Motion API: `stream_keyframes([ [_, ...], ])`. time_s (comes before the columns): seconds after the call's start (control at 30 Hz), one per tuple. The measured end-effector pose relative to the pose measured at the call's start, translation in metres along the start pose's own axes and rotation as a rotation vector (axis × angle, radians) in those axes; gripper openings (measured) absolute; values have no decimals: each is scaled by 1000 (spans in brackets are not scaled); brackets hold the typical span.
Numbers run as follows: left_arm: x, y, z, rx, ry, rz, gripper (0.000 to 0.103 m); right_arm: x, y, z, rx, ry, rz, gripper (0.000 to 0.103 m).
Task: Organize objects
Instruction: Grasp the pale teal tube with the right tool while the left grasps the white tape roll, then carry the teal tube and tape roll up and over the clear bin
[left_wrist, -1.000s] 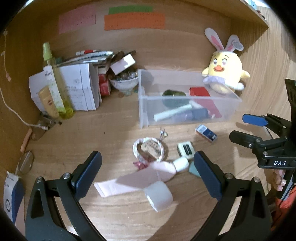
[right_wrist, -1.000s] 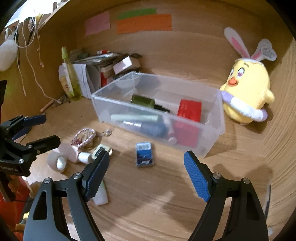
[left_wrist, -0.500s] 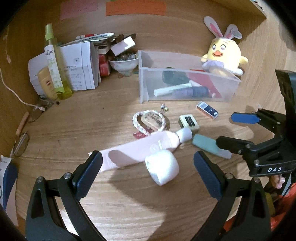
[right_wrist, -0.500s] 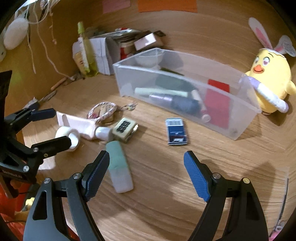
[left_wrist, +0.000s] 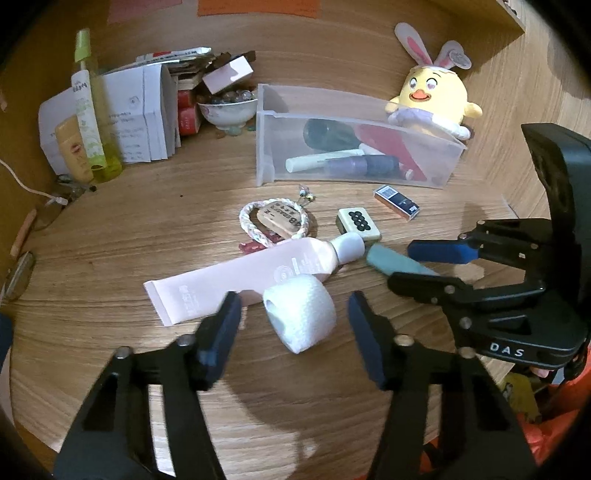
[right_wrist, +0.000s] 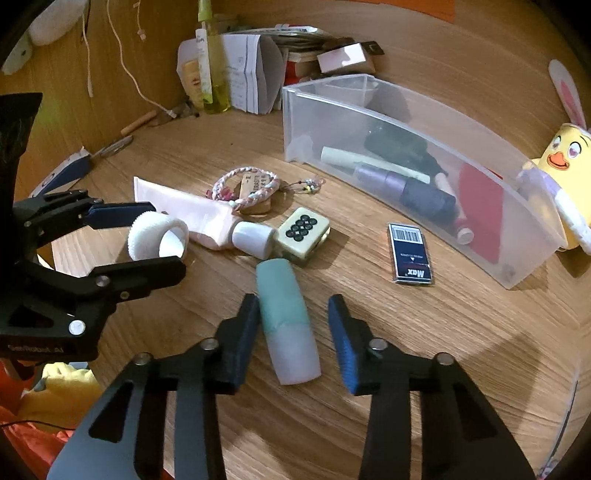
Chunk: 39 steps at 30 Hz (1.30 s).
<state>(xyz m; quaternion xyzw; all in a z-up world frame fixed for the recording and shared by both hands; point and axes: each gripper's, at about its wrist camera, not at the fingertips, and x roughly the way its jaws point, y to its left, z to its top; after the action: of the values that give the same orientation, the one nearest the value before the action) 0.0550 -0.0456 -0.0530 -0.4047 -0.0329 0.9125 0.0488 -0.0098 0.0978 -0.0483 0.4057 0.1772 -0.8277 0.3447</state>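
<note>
My left gripper (left_wrist: 295, 314) is open, its jaws on either side of a white tape roll (left_wrist: 301, 317) lying on the wooden desk; the roll also shows in the right wrist view (right_wrist: 157, 236). My right gripper (right_wrist: 293, 317) is open around a teal and white tube (right_wrist: 288, 325), also seen in the left wrist view (left_wrist: 391, 260). A pink cream tube (left_wrist: 243, 280), a braided keyring with a wooden tag (left_wrist: 275, 221), a mahjong tile (left_wrist: 357, 220) and a small dark box (left_wrist: 397, 202) lie nearby. A clear bin (left_wrist: 354, 147) holds several items.
A yellow plush chick (left_wrist: 432, 96) sits behind the bin at the right. Papers, boxes, a bowl of marbles (left_wrist: 227, 110) and a green spray bottle (left_wrist: 88, 110) crowd the back left. A wooden wall runs behind and along both sides.
Both grippers moved down and forward. The left jaws narrowed around the white roll; the right jaws came down around the teal tube.
</note>
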Motion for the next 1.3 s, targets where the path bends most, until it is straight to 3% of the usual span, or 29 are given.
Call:
stream_keyframes([
  [0.17,5,0,-1,-5,24,-33,26,-1,0,-1,-2,-7,-8,23],
  [0.53,-5,-8,12,7,-34,-37,25,-21,-20,-9,72,-62,-26,23],
  [1.3,-15,-35,74,39,-168,-30,25,-78,-73,3,189,-237,-92,23],
])
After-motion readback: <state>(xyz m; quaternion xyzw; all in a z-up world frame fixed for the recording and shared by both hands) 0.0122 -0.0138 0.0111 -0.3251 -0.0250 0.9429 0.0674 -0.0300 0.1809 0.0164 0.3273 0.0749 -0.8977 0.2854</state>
